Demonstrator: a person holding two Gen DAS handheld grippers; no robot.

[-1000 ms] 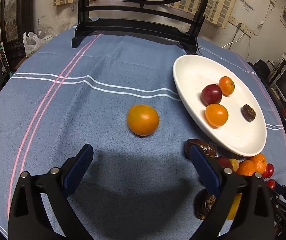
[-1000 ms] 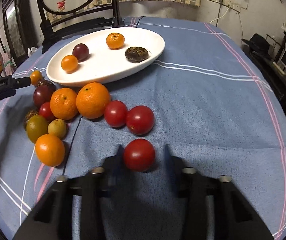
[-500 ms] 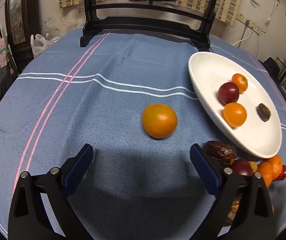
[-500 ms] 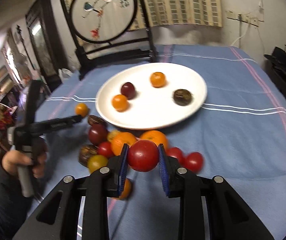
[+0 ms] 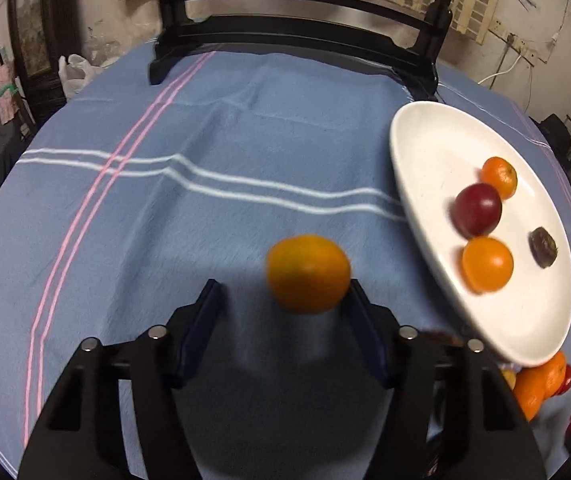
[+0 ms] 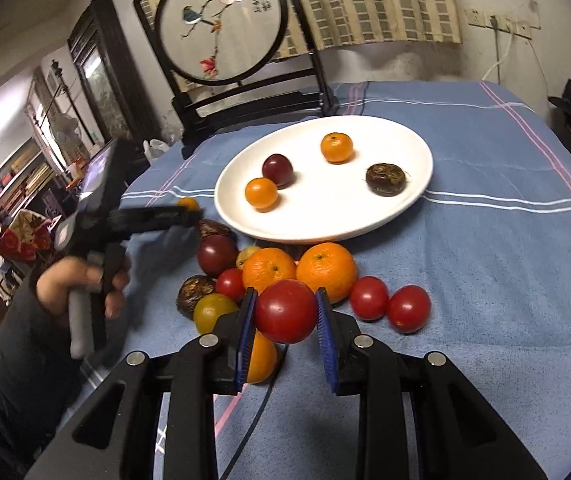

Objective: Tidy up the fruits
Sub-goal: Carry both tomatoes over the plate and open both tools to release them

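Fruits are split between the white plate and a loose pile on the desk. The right hand-held gripper is clenched on a red tomato, raised above the pile. The left hand-held gripper has just been closing around a lone orange; its pads are not yet seated. Risk: the off-centre orange could roll away from the right-hand pad; over-squeezing could burst the tomato.

Your left gripper has moved up to the orange, jaws closing around it; your right gripper has lifted the tomato.
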